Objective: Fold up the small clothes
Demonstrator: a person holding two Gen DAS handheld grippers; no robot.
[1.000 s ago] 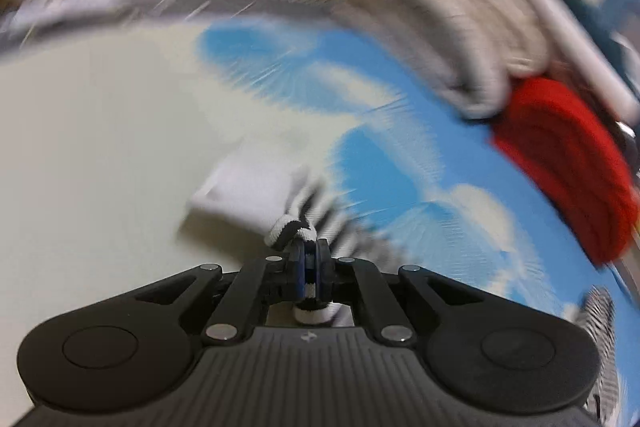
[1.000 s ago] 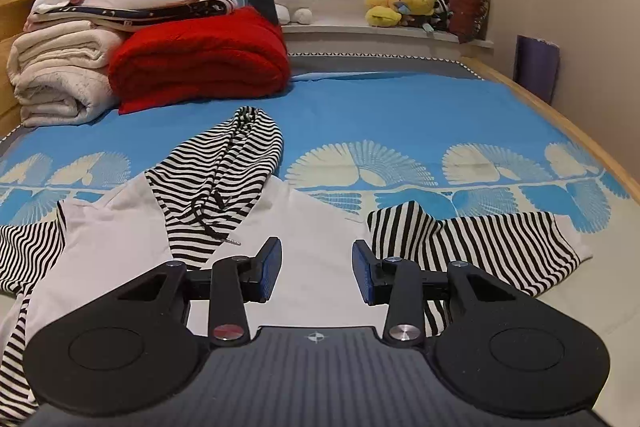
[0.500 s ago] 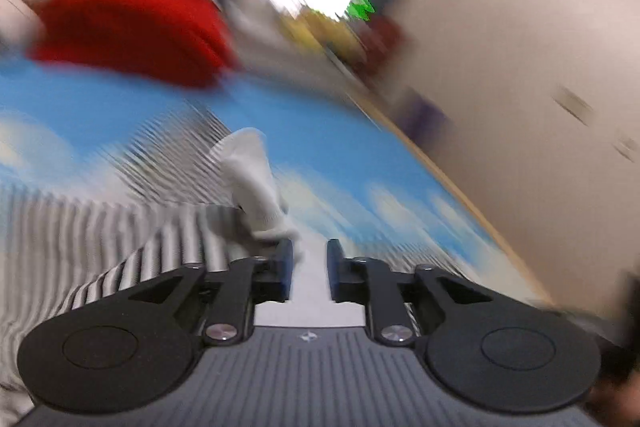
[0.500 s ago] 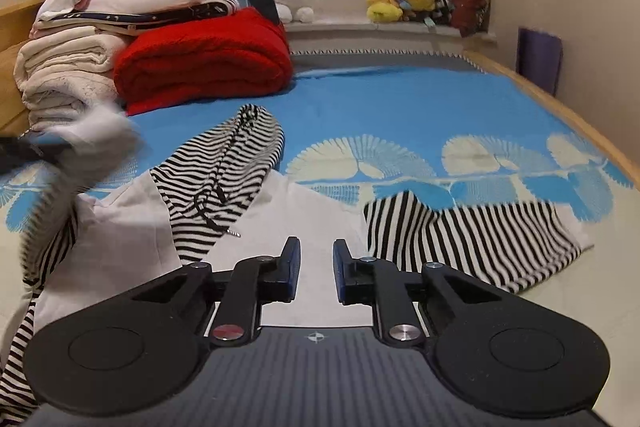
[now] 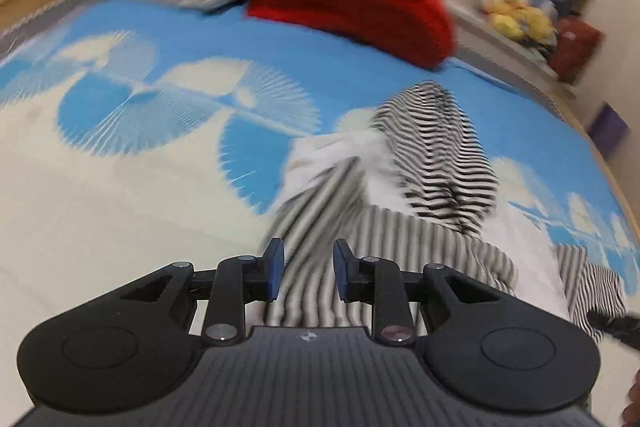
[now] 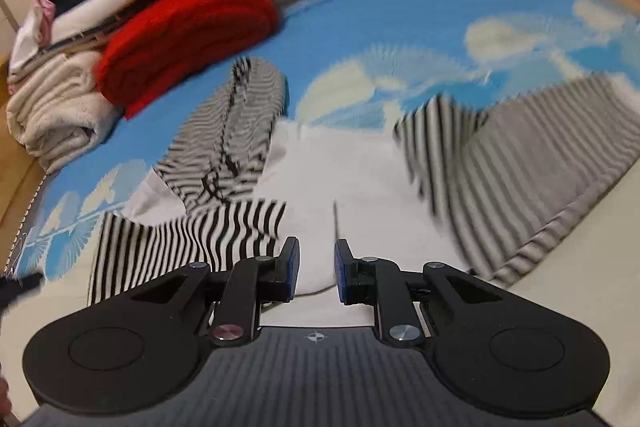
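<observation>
left gripper (image 5: 308,269): jaws just opening, slightly parted, nothing held | right gripper (image 6: 317,269): narrow gap, empty | below both: striped hoodie (image 6: 344,187), left sleeve (image 6: 188,239) folded across on bedspread (image 5: 120,187)

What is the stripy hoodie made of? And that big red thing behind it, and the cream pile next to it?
The hoodie looks like soft knitted cotton cloth: matte, limp, wrinkling where it folds. The red blanket seems a chunky knit, with ridged rows showing, probably wool or acrylic. The cream blankets look fluffy, like fleece or plush, though blur makes that less sure.
</observation>
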